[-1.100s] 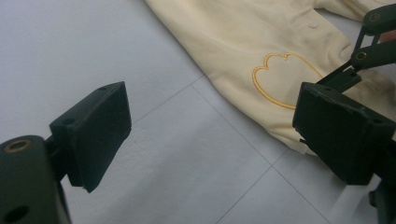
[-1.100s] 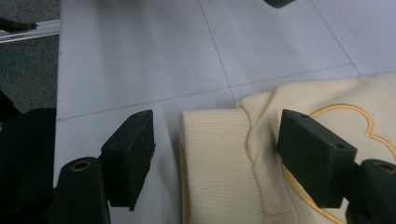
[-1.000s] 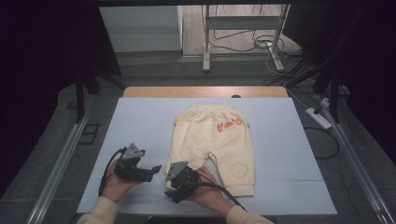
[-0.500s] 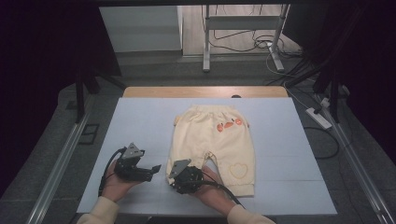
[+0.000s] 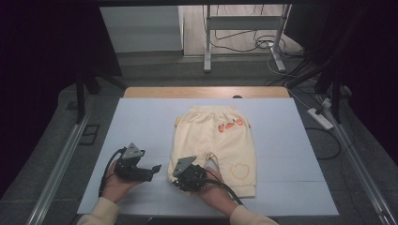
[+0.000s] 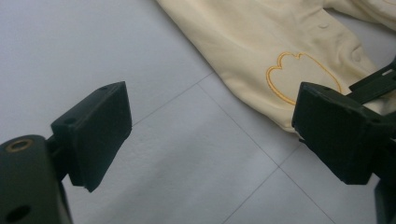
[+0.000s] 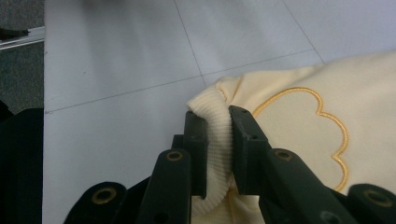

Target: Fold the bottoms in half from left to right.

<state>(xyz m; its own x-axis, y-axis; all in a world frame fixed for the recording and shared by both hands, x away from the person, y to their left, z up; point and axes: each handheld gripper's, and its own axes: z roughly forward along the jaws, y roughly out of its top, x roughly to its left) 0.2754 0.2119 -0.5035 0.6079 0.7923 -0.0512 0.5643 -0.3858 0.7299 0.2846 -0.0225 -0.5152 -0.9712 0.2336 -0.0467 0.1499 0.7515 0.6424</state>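
Note:
Cream baby pants lie flat on the pale table sheet, waistband at the far end, with orange prints near the waist. My right gripper is at the near-left leg. In the right gripper view its jaws have just been closing and now pinch the ribbed cuff, beside a stitched cloud outline. So the right gripper is shut on the cuff. To the left of the pants, my left gripper rests on the sheet. In its own view the left gripper is open with nothing between its jaws, and the pants leg lies beyond them.
The table's wooden far edge shows past the sheet. Metal rails run along the left and right sides. A power strip and cables lie on the floor at the right. A stand's legs are behind the table.
My right gripper has shifted slightly at the near-left leg and its jaws have closed on the cuff. The left gripper has stayed in place.

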